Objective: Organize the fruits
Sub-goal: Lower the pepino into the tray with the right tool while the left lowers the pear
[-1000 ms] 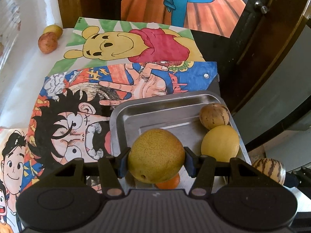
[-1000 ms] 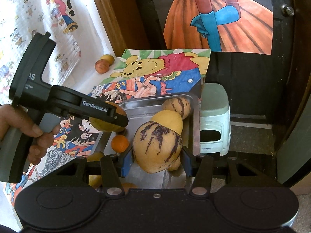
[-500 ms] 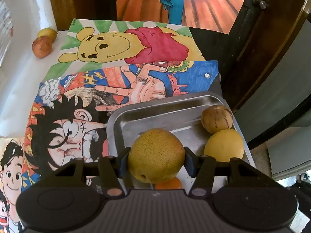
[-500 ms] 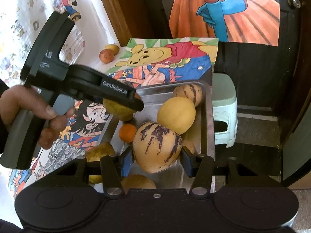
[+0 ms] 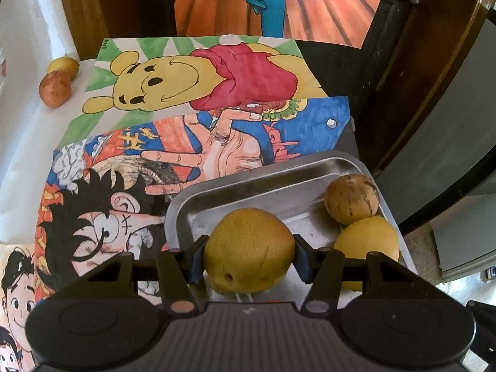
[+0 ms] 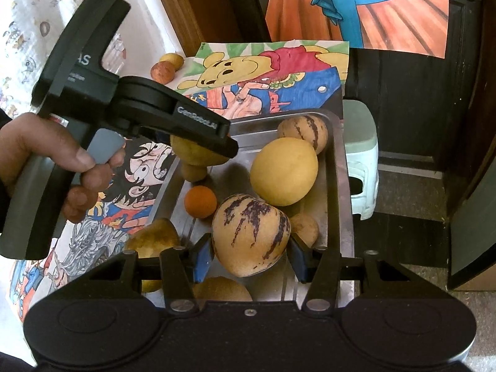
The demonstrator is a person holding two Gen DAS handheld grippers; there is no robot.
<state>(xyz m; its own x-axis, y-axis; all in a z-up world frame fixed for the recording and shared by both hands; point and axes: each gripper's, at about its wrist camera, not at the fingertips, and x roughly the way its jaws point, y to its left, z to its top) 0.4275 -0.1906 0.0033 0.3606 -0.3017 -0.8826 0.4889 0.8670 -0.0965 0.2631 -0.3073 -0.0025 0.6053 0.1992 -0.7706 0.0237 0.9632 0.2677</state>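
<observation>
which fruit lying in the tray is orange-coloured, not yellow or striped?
The small round orange fruit near the metal tray's left wall. It is the smallest and the only deep orange one; the big plain yellow fruit beside it is pale.

Brown fruit (image 6: 221,288) in tray (image 6: 339,186): mostly hidden behind right gripper body. Pear (image 6: 152,243) partly covered likewise. Small fruit (image 6: 193,172) half-hidden under left gripper (image 6: 229,148). Poster (image 6: 359,9) cut off at top edge.
</observation>
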